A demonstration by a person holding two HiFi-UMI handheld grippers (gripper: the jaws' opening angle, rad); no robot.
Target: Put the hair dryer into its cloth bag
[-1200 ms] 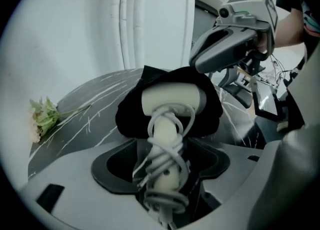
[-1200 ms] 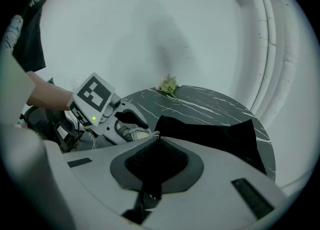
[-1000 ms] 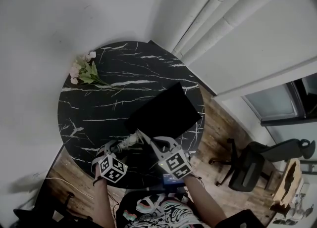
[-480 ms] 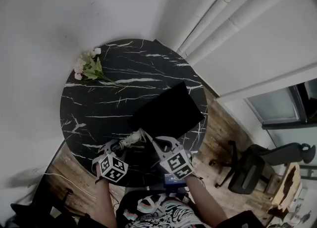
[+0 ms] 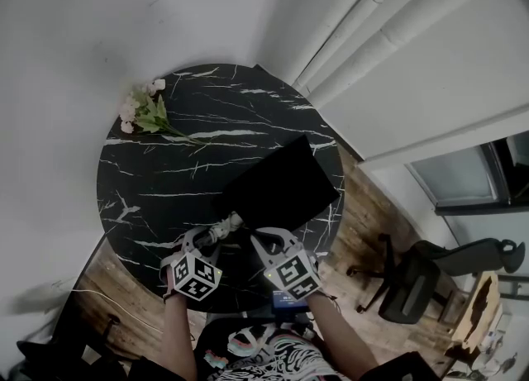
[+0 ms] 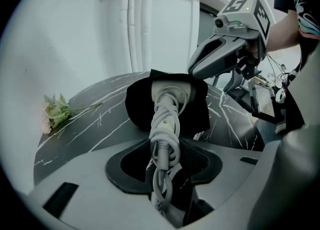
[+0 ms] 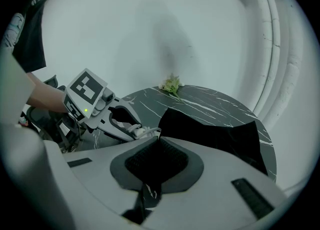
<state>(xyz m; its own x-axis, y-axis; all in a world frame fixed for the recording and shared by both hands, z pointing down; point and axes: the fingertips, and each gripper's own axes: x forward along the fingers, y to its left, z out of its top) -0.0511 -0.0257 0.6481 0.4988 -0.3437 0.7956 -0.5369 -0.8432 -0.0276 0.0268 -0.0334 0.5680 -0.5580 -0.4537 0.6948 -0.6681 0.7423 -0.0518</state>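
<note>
A white hair dryer, its handle wound in white cord, pokes head-first into the mouth of the black cloth bag. My left gripper has the wrapped handle between its jaws, which are closing on it. In the head view the dryer lies at the near edge of the bag, with the left gripper behind it. My right gripper is shut on the bag's near edge; black cloth shows between its jaws. It holds the mouth up beside the dryer.
The round black marble table carries a small bunch of flowers at its far left. White pipes run up the wall behind. An office chair stands on the wooden floor to the right.
The left gripper's jaws have closed round the dryer's handle. It has moved the dryer up and right, toward the bag's mouth. The right gripper has kept still.
</note>
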